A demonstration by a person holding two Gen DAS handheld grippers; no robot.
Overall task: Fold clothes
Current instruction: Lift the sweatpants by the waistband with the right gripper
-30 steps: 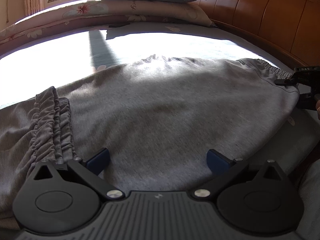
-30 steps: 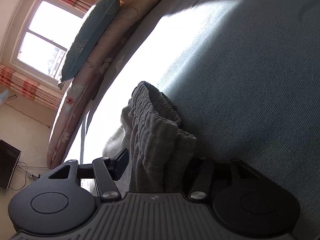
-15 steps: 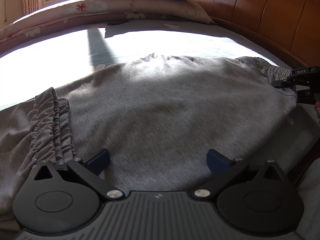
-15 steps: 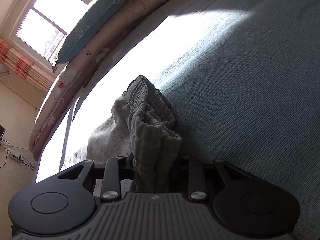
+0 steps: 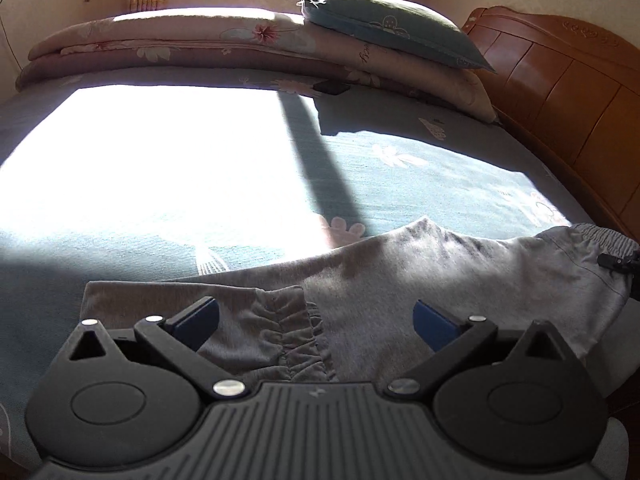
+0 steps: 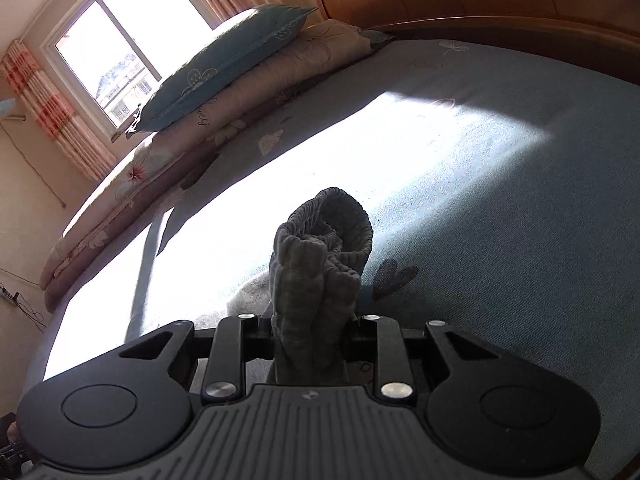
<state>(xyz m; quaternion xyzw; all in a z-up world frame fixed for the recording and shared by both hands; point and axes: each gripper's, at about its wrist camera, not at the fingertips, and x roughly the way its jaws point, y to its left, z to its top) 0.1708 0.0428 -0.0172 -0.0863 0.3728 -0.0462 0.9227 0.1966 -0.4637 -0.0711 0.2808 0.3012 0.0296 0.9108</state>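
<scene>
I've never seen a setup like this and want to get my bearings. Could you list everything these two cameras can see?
Sweatpants: one, grey, spread on the near part of the bed, elastic waistband bunched in the right gripper.
Bed sheet: one, teal with flower prints, partly sunlit.
Folded quilt: one, pink floral, along the far edge of the bed.
Pillow: one, teal, on top of the quilt.
Headboard: one, brown wood, right side.
Window: one, bright, with pink patterned curtains.
Left gripper: black with blue pads, open above the sweatpants.
Right gripper: black, shut on the waistband.
</scene>
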